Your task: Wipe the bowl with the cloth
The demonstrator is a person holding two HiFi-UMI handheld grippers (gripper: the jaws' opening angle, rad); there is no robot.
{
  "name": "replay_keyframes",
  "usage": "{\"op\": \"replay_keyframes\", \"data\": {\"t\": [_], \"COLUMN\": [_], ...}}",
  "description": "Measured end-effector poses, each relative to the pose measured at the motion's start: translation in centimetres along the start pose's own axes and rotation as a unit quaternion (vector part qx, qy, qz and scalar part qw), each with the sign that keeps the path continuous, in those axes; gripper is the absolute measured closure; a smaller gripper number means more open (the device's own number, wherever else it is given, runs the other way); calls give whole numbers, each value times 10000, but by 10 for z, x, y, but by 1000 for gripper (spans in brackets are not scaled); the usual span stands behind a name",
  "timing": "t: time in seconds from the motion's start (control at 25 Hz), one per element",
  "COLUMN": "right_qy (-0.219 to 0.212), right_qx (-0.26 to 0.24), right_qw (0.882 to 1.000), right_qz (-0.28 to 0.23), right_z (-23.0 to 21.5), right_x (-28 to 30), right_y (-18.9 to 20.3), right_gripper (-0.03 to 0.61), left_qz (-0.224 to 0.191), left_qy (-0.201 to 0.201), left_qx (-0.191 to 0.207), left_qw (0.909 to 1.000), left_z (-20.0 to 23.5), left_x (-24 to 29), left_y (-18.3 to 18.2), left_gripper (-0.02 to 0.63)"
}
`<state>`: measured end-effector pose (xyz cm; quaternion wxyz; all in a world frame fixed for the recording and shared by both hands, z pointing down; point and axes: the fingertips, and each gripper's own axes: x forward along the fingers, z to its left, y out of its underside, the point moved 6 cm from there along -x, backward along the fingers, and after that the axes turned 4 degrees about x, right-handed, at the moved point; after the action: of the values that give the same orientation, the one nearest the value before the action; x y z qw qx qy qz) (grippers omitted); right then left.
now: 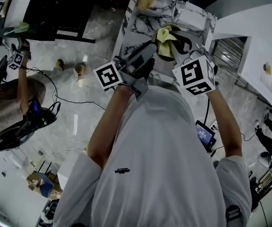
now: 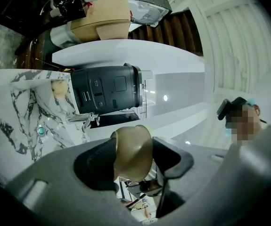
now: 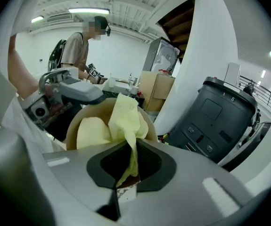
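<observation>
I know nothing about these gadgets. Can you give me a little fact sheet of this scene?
Left gripper: shut on the bowl, holding it up by its wall
Right gripper: shut on the yellow cloth
Cloth: reaches into the bowl
Nearby: marble-patterned table
Stage: wiping looks under way
</observation>
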<state>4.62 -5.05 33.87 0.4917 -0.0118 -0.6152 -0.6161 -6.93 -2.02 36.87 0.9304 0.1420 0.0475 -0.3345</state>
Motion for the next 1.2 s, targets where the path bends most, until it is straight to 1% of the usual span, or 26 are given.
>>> {"op": "replay_keyframes", "data": {"t": [0.12, 0.32, 0.48, 0.6, 0.68, 0.8, 0.96, 1.08, 1.12, 1.2], "right_qy": [-111, -308, -571, -677, -614, -343, 13, 202, 256, 355], "right_qx": [94, 381, 847, 1366, 1721, 2064, 2285, 2433, 2492, 2616], "right_qw": [9998, 9986, 9948, 9882, 9827, 9771, 9727, 9689, 9672, 9638], "right_qz": [128, 179, 42, -167, -298, -388, -403, -415, -410, -382], "right_z": [2, 12, 23, 25, 21, 13, 1, -4, -5, -7], "right_x": [-3, -7, -7, -4, -3, -3, -5, -2, 0, 5], "right_y": [9, 18, 23, 25, 28, 37, 50, 61, 66, 74], "right_gripper": [546, 546, 546, 546, 546, 546, 546, 546, 546, 546], "left_qz": [23, 154, 274, 373, 370, 351, 502, 587, 645, 813], "left_qy": [-4, -61, -165, -288, -400, -600, -924, -1135, -1204, -1254], "left_qx": [33, -22, -48, -43, -118, -157, 71, 105, 166, 423], "left_qw": [10000, 9999, 9995, 9989, 9984, 9975, 9944, 9917, 9905, 9879], "left_z": [1, 7, 13, 21, 28, 38, 53, 67, 72, 83], "left_x": [1, 4, 7, 7, 5, 2, 0, -1, -1, 1], "left_y": [-4, -1, 4, 7, 7, 6, 4, 4, 5, 3], "left_gripper": [370, 370, 370, 370, 370, 370, 370, 369, 370, 368]}}
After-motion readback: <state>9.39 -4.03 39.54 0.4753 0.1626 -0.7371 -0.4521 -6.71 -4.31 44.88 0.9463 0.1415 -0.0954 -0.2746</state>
